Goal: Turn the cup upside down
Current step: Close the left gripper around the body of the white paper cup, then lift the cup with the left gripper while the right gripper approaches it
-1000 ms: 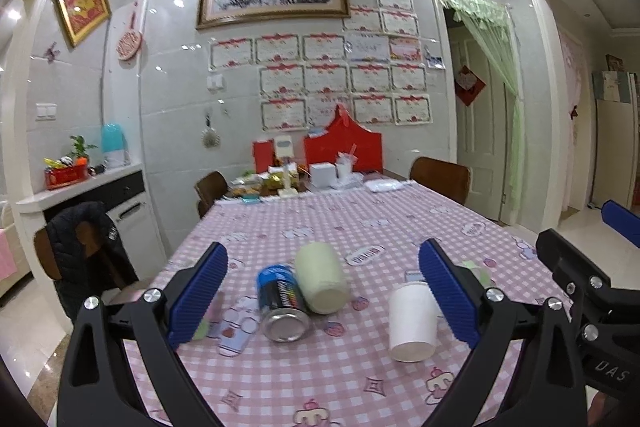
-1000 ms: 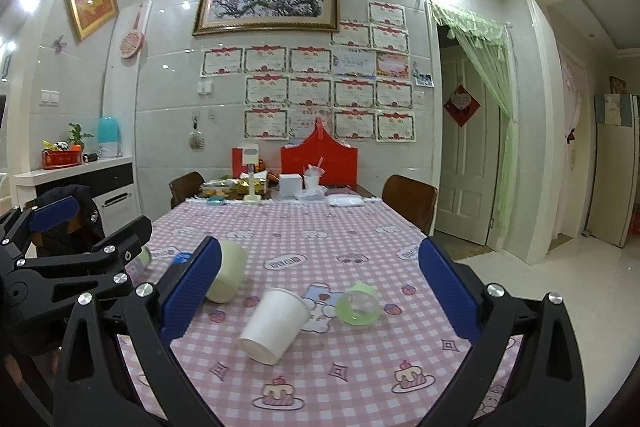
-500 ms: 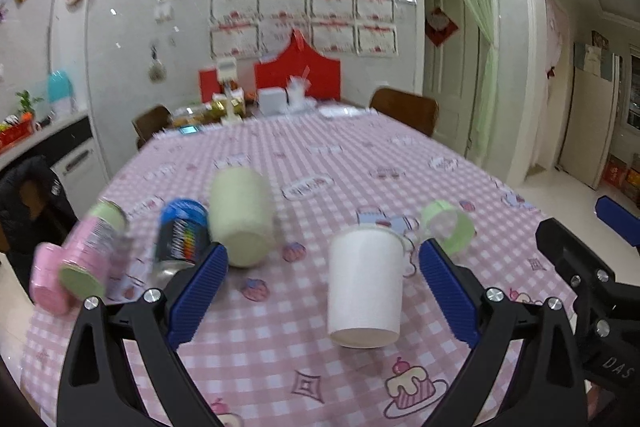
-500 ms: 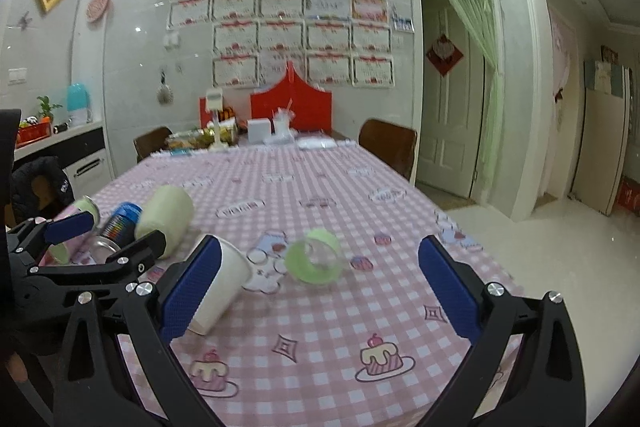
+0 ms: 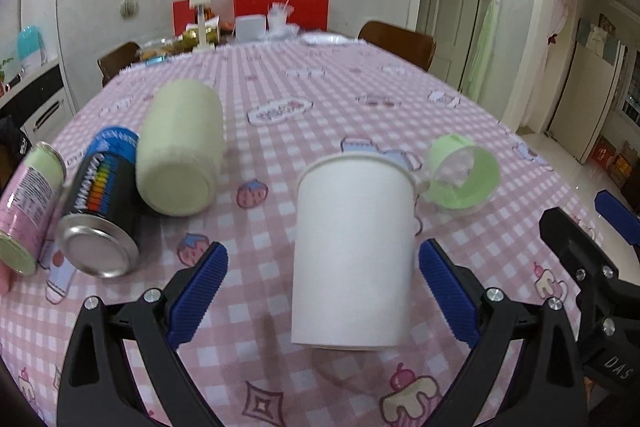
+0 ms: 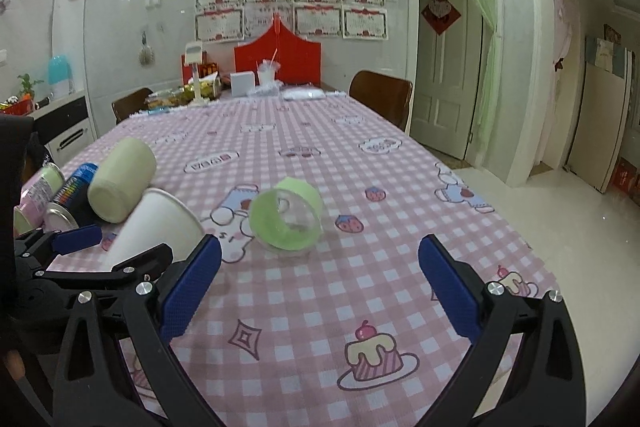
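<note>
Both jaws stand wide apart and neither grips anything. The left gripper (image 5: pixel 323 291) has its blue pads on either side of the cup (image 5: pixel 352 251), which sits between them nearer the right pad, with a gap showing at each side. The right gripper (image 6: pixel 320 285) hangs open over bare tablecloth (image 6: pixel 360 187), with nothing between its pads.

That cup is plain white paper with a thin rolled rim. It lies on its side on the pink checked cloth, tapered, its narrower base toward the left camera and its wider mouth pointing away up the table. No print or mark shows on its wall. From the right wrist the cup (image 6: pixel 156 231) appears at lower left, partly hidden behind the left gripper's black frame (image 6: pixel 100 267), mouth aimed up and to the right.

Just past the cup's rim to the right lies a green ring (image 5: pixel 462 175), on its side with a clear, shiny middle; in the left view it seems to touch the rim, though in the right view the two are apart. To the cup's left lie a pale cream roll (image 5: pixel 180 155), a black and blue can (image 5: pixel 100 211) with its silver end facing the camera, and a pink can (image 5: pixel 28 211), packed side by side. Chairs (image 5: pixel 400 43) and clutter stand at the far end.
</note>
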Demonstrator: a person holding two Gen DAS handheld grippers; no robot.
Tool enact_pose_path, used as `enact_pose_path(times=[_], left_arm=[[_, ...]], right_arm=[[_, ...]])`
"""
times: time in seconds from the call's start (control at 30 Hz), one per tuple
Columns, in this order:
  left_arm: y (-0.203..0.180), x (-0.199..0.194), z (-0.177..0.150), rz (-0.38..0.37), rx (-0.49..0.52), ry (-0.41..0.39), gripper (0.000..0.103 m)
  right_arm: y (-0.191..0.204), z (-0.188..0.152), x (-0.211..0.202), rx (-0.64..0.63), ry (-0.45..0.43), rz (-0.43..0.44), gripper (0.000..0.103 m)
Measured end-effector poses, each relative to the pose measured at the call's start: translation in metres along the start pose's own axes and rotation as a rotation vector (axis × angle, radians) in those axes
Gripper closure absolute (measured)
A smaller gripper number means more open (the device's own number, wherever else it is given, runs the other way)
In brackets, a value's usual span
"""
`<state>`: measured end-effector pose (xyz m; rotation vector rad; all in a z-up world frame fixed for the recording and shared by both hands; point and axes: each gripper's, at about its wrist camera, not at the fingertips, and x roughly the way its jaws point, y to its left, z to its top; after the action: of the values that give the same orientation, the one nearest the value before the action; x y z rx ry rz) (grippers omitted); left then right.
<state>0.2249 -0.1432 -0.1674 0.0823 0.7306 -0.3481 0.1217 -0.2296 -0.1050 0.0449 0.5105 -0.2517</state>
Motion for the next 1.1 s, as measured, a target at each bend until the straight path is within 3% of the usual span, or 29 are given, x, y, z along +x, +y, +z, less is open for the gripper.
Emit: enact_pose_path(times=[0.3, 0.33, 0.43, 1.1], left_arm=[[0.004, 0.013, 0.000, -0.022, -0.022, 0.056, 0.009], [0.005, 0.012, 0.001, -0.028, -0.025, 0.052, 0.014], [0.003, 0.012, 0.000, -0.061, -0.012, 0.065, 0.039], [0.051, -0.057, -0.041, -0.073, -0.013, 0.039, 0.040]], right_arm=[[0.002, 0.000, 0.011, 0.004, 0.029, 0.006, 0.008], [0.003, 0.000, 0.011, 0.001, 0.032, 0.010, 0.008], [0.010, 0.000, 0.011, -0.022, 0.044, 0.022, 0.008], [0.060, 0.001, -0.029, -0.080, 0.027, 0.113, 0.008]])
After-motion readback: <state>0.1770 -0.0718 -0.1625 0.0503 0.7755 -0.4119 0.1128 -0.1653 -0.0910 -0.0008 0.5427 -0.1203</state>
